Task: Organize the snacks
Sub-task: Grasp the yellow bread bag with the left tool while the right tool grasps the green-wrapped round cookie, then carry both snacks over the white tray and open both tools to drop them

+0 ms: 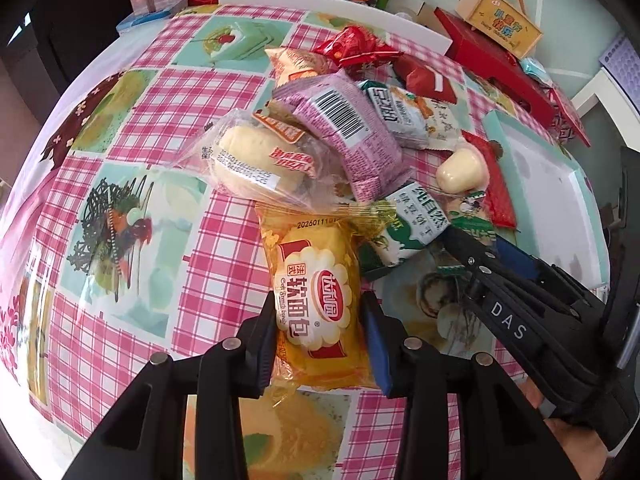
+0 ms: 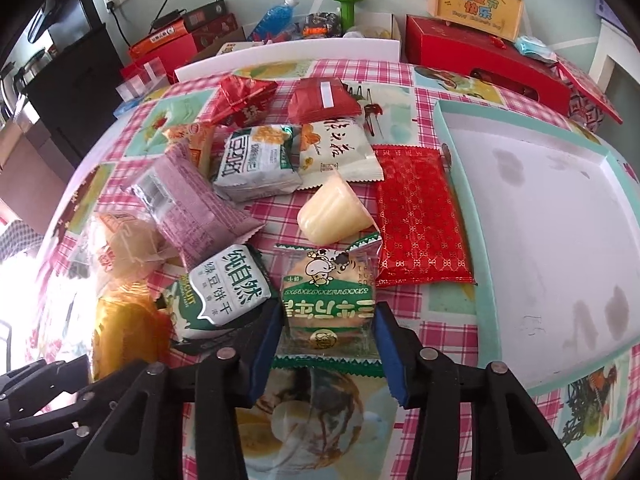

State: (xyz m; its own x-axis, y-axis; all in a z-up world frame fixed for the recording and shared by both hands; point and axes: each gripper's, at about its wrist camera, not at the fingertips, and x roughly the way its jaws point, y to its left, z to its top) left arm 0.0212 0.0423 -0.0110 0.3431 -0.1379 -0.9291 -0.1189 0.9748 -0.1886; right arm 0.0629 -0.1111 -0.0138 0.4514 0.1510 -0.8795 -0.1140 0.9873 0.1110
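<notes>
Your left gripper [image 1: 320, 332] is clamped on the yellow bread packet [image 1: 316, 300]; your right gripper [image 2: 328, 340] pinches the green-edged biscuit packet [image 2: 328, 304].

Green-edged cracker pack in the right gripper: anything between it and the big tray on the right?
Nothing visible blocks it. The cracker pack sits between the right gripper's pads; the red patterned packet lies farther up beside the tray, off the direct sideways path. Only the tray's low rim must be cleared.
</notes>
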